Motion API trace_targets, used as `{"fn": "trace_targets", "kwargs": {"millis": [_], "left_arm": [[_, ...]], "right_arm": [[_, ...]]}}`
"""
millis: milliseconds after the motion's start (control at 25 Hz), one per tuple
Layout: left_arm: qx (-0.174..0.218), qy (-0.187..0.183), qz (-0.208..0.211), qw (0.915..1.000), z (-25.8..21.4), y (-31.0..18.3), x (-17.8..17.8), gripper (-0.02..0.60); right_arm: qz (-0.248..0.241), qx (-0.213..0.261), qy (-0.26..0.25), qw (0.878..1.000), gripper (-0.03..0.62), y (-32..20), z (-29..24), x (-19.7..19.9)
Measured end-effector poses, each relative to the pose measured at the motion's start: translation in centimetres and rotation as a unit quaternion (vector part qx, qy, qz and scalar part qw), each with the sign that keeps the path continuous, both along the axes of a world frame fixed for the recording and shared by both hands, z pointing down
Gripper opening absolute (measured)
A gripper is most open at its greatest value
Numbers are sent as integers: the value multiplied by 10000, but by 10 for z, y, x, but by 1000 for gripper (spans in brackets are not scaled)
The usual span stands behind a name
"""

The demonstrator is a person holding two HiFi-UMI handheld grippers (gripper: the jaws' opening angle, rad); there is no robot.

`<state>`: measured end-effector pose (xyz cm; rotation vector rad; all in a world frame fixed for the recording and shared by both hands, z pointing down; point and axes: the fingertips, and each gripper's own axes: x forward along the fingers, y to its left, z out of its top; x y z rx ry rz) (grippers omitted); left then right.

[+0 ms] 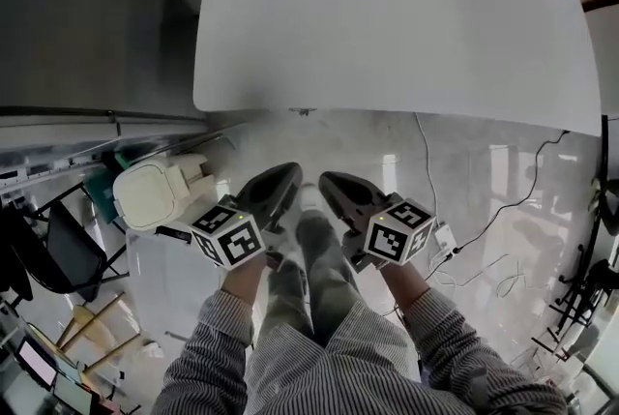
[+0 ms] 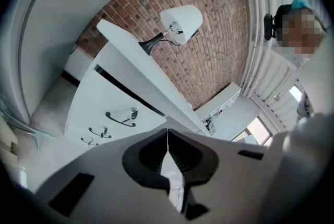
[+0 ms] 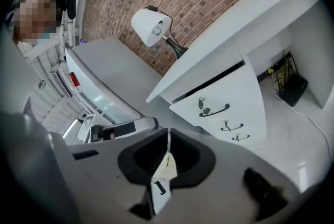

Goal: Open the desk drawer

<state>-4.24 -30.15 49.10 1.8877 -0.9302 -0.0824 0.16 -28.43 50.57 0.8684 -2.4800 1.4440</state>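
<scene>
**Approach stage, no grasp yet.** We see the left gripper [image 1: 288, 173] and the right gripper [image 1: 331, 181] side by side ahead of the person, near the edge of the desk [image 1: 387, 16]. Both have their jaws closed tip to tip with nothing between them. The drawers [image 3: 224, 97] sit under the lamp [image 3: 151, 27] end of the desk. All are closed and well apart from both grippers, and in the head view the desk top hides them. We judge that the next move calls for one gripper to spread wide, come level with a handle [image 3: 214, 110], and close around its bar before a straight pull outward. The task does not say which drawer is meant. Count: two grippers, one desk, one lamp, three drawers, and three handles, one per drawer, each with what looks like a small lock [image 3: 201, 102] just above it
</scene>
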Motion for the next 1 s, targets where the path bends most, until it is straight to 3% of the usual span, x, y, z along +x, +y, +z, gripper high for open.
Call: {"fn": "trace_targets", "kwargs": {"millis": [360, 520, 760, 880, 1000], "left_arm": [[-161, 75, -323, 9993, 79, -18, -12, 14], [-333, 291, -415, 9982, 105, -29, -5, 15], [-487, 639, -693, 9944, 130, -46, -10, 15], [-489, 771, -805, 9926, 132, -55, -11, 15], [-471, 788, -894, 9918, 135, -63, -11, 18]], "right_arm": [[468, -442, -206, 9977, 20, -23, 79, -8], [728, -654, -305, 9947, 20, -32, 106, -1], [916, -606, -547, 9924, 22, -56, 122, -3], [885, -656, -637, 9919, 98, -65, 123, -6], [1054, -754, -737, 9888, 107, -76, 125, -6]]}}
